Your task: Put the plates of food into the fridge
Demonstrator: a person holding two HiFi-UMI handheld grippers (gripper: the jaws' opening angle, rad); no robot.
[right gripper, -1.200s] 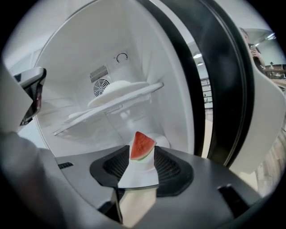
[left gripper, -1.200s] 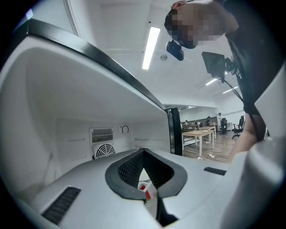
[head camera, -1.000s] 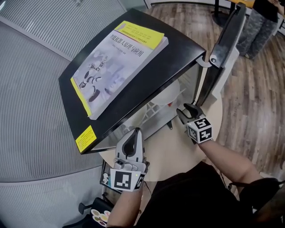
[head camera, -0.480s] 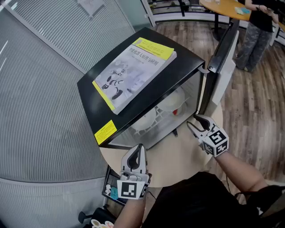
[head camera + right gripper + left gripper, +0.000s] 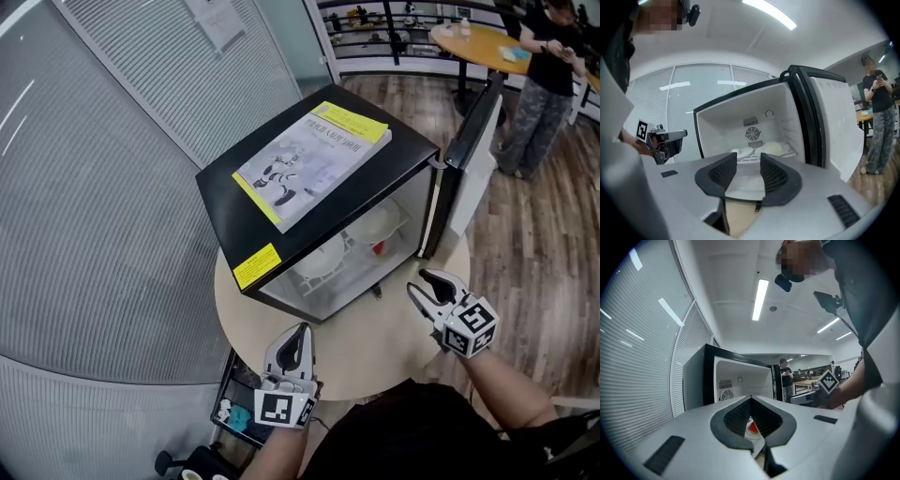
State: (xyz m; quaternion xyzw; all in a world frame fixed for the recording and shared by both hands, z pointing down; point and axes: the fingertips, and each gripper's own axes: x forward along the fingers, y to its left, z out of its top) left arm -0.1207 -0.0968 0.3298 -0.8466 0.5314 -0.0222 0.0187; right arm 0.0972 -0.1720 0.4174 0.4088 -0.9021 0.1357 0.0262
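Two white plates (image 5: 323,258) are sitting side by side on the wire shelf (image 5: 349,246) inside the fridge (image 5: 220,187). The right one is carrying something red (image 5: 378,248). The fridge is a small black box with a white lining and a round fan grille (image 5: 752,133) in its back wall.

A book (image 5: 314,161) is lying flat on top, its cover showing a white robot figure, a yellow band and dark Chinese characters too small to read. A yellow sticker (image 5: 257,266) is sitting on the front left corner of the fridge top; its print is not readable.

The door (image 5: 469,173) is standing swung wide to the right, leaving the mouth fully open toward the person. The fridge is taking up the far half of the round table (image 5: 366,337), with its left corner close to the rim. A bare strip is lying between its front and both grippers. A slatted wall (image 5: 112,187) is running along the left.

The left gripper (image 5: 298,330) is hovering over the near table edge with its jaws pressed together and empty. The right gripper (image 5: 419,284) is hanging near the door's foot. Its jaws are standing spread, having just been narrowing slightly, with nothing between them.
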